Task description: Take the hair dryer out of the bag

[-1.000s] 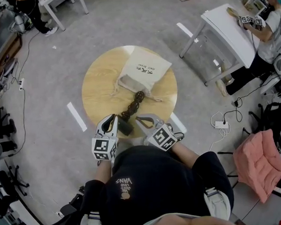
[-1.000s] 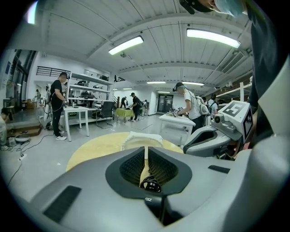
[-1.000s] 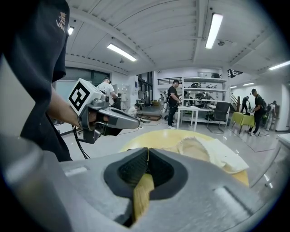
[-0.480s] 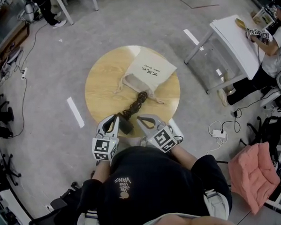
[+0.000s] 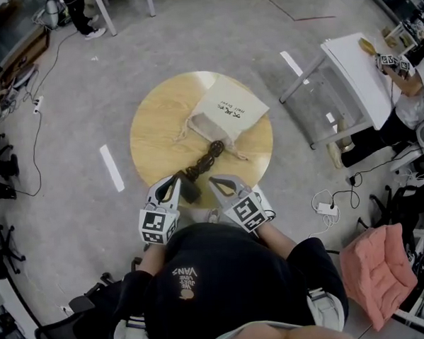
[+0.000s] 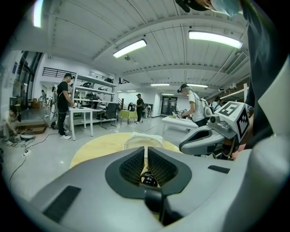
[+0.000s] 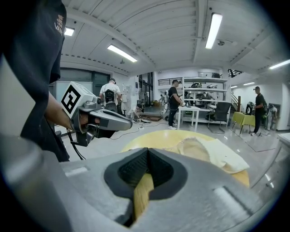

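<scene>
A cream drawstring bag (image 5: 227, 115) lies on the far half of the round wooden table (image 5: 153, 133), its mouth toward me. A coiled black cord (image 5: 206, 158) runs out of the mouth to a black end piece (image 5: 190, 192) near the front edge. My left gripper (image 5: 173, 180) rests beside that piece. In the left gripper view its jaws (image 6: 146, 149) stand a thin slit apart, with black cord (image 6: 148, 179) low between them. My right gripper (image 5: 214, 179) is just to the right, shut and empty. The bag (image 7: 213, 154) lies ahead of it.
A white table (image 5: 355, 65) stands to the right, with a person at its far end. A pink padded chair (image 5: 376, 263) and floor cables (image 5: 334, 194) lie at the lower right. Other people work at benches further off.
The head view has shifted a little. Both grippers, the cord and the bag keep their places on the table.
</scene>
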### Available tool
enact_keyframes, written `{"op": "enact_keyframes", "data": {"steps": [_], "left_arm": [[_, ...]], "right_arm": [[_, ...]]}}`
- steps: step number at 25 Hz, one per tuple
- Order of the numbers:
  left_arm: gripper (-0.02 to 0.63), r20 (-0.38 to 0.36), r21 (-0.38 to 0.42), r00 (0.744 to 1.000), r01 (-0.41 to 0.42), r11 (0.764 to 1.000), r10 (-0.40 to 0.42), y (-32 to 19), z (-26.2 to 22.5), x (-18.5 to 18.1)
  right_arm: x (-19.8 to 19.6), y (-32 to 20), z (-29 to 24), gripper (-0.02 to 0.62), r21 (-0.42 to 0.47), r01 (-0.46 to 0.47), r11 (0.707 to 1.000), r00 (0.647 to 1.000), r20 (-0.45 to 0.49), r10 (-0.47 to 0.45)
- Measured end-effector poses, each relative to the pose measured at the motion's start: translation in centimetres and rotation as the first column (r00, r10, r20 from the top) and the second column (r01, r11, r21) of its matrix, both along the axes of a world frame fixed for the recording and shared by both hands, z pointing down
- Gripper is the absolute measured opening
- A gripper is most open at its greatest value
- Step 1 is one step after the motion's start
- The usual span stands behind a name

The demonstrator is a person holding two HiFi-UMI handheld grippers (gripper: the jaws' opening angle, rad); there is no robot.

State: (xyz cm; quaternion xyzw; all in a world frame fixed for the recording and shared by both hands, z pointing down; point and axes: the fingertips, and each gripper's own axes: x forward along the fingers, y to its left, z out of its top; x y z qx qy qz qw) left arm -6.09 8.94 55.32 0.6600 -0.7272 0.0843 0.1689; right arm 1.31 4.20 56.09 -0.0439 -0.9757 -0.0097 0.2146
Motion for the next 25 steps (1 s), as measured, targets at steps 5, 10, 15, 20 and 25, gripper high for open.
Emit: {"op": "enact_keyframes", "data": {"steps": [5,10,15,20,25], "left_arm": [[0.03,-0.004,0.003,1.0,0.006,1.0,-0.006,0.16,0.15,0.05],[0.031,-0.005,0.007,1.0,0.01,1.0,-0.01,0.18,-0.06,-0.02],[0.029,-0.008,0.009,1.0,0.006,1.0,-0.006,-0.07,-0.03,0.1],[0.031,-0.009,0.007,1.0,0.003,1.0,-0.003,-0.46,0.11,0.08],[0.029,-0.013,0.008,1.0,0.005,1.0,-0.005,-0.46,0.09,0.12]], "right_arm": [[0.06,-0.27,0.27,-0.005,-0.01,-0.01,1.0,1.0,-0.004,0.01],[-0.04,-0.13,0.24,-0.005,-0.015,-0.006,1.0,1.0,0.0,0.006],[-0.05,-0.22,0.37,-0.005,-0.021,-0.007,1.0,1.0,0.0,0.007],[-0.08,-0.52,0.62,-0.005,-0.028,-0.008,1.0,1.0,-0.001,0.008],[-0.06,-0.6,0.64,-0.005,-0.027,-0.009,1.0,1.0,-0.003,0.009]]}}
